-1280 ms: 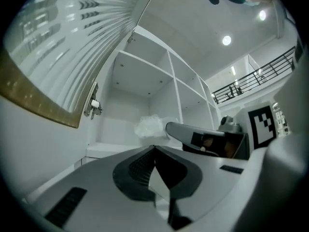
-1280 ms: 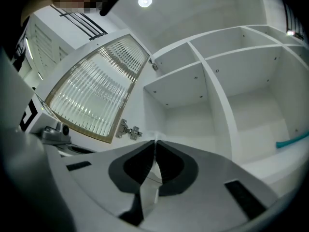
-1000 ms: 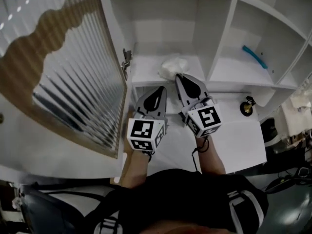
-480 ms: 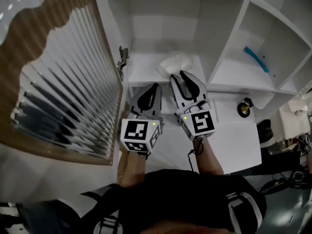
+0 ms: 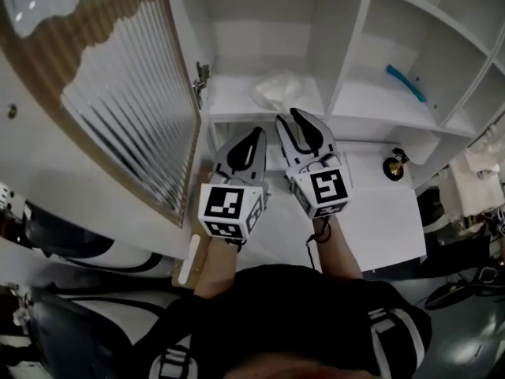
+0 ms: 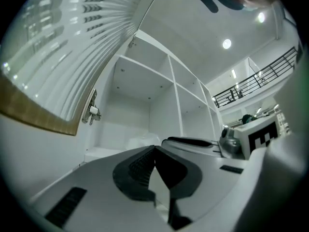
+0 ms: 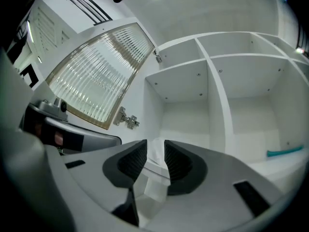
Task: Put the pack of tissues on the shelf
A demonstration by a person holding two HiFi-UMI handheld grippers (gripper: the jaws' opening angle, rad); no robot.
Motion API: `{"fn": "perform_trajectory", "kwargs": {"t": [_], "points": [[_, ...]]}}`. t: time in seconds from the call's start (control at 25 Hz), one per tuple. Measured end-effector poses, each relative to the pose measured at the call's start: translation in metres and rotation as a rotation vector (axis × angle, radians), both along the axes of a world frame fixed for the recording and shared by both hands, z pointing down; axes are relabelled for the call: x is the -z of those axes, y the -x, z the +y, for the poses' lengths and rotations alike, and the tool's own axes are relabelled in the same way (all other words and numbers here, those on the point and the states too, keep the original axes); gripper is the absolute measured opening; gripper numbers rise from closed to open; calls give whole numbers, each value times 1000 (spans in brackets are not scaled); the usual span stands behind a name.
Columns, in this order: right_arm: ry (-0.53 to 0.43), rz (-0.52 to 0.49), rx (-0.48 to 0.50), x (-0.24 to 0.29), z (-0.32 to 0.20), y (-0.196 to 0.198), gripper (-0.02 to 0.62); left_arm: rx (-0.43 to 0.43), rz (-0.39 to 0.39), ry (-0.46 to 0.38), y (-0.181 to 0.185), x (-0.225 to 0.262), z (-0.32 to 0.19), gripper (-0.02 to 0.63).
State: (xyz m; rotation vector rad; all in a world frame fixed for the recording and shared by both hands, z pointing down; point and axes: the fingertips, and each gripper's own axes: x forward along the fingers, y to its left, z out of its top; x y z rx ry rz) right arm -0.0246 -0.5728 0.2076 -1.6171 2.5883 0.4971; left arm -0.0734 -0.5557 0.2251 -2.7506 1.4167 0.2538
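Note:
The pack of tissues (image 5: 278,89), white and crinkled, lies on the white shelf (image 5: 233,105) of the left compartment. My right gripper (image 5: 286,115) sits just in front of it. Its jaws are opening, and the pack (image 7: 155,154) shows through the gap without the pads pressing on it. To the left and a little further back, my left gripper (image 5: 257,133) is shut with nothing in it. In the left gripper view its tips (image 6: 154,149) meet, and the pack (image 6: 142,141) rests on the shelf beyond them.
A cabinet door with ribbed glass (image 5: 126,93) stands open at the left, its hinge (image 5: 202,76) by the shelf's edge. A teal object (image 5: 406,81) lies in the right compartment. A small brass thing (image 5: 392,166) sits on the white counter (image 5: 379,219) below.
My right gripper's jaws have gone from shut on the pack to apart, and the gripper has drawn back slightly. The pack stays on the shelf. The left gripper holds its place.

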Motion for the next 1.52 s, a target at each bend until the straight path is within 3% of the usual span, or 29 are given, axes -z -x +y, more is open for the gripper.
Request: {"fn": "perform_trajectory", "kwargs": {"t": [0.36,0.68,0.8,1.12,1.28,1.52], "points": [[0,-23,-1,-5,37,2,66,8,-41,-20,0,-3,39,11],[30,12,19,-24,67,4,48,33,-37,26,2,-22,62,11],[30,50,5,-31,84,-3,48,19,-46,39,-11,-28,75,11],[75,26,1,-51,143,-43,37,2,-46,58,-52,-46,132,11],[103,15,19,-75,196,-75,31,31,-10,51,-82,-59,185,11],[147,-14,32,-101,264,-112,31,44,-34,90,-119,-91,254,11]]}}
